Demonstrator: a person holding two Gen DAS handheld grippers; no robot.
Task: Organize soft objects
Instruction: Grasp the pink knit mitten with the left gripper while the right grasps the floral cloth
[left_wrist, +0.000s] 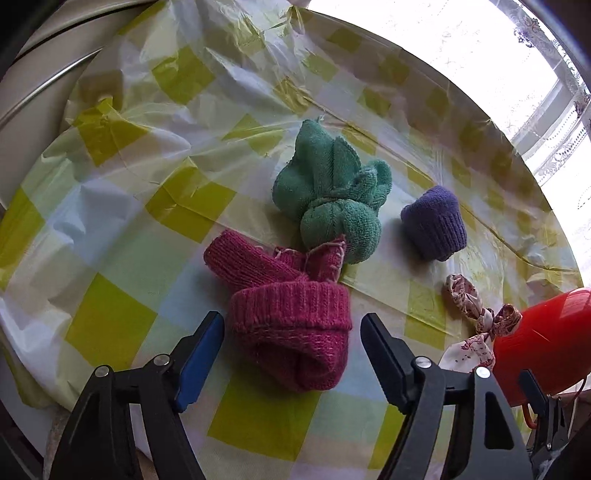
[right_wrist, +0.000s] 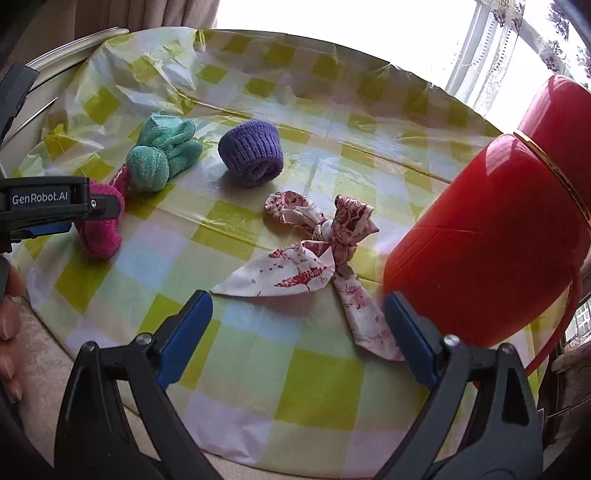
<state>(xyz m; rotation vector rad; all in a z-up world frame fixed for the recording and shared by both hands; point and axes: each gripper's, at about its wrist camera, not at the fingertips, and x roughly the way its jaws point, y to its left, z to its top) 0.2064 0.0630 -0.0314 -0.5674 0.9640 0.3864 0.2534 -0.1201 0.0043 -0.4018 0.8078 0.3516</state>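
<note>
Left wrist view. The left gripper (left_wrist: 291, 325) is shown with its jaws spread apart, one on each side of a rolled magenta knitted sock bundle (left_wrist: 291, 321); a narrow gap is visible between each blue pad and the wool, so nothing is grasped. Just beyond the bundle, touching it, a knotted green terry cloth (left_wrist: 328, 192) is seen, and to its right, apart from it, a rolled purple knitted sock (left_wrist: 434, 223). All lie on a crinkled yellow-green checked plastic tablecloth (left_wrist: 110, 325). At the right edge a knotted white fabric strip with red print (left_wrist: 469, 302) is seen beside a red plastic jug (left_wrist: 546, 339).

Right wrist view. The right gripper (right_wrist: 299, 325) is shown released, its jaws wide. The printed strip (right_wrist: 317, 254) lies just ahead of and partly between the fingertips, with one tail close beside the right-hand pad. The red jug (right_wrist: 487, 236) stands just right of that pad. The left gripper (right_wrist: 55, 206) is seen at the left edge over the magenta bundle (right_wrist: 101, 229).
</note>
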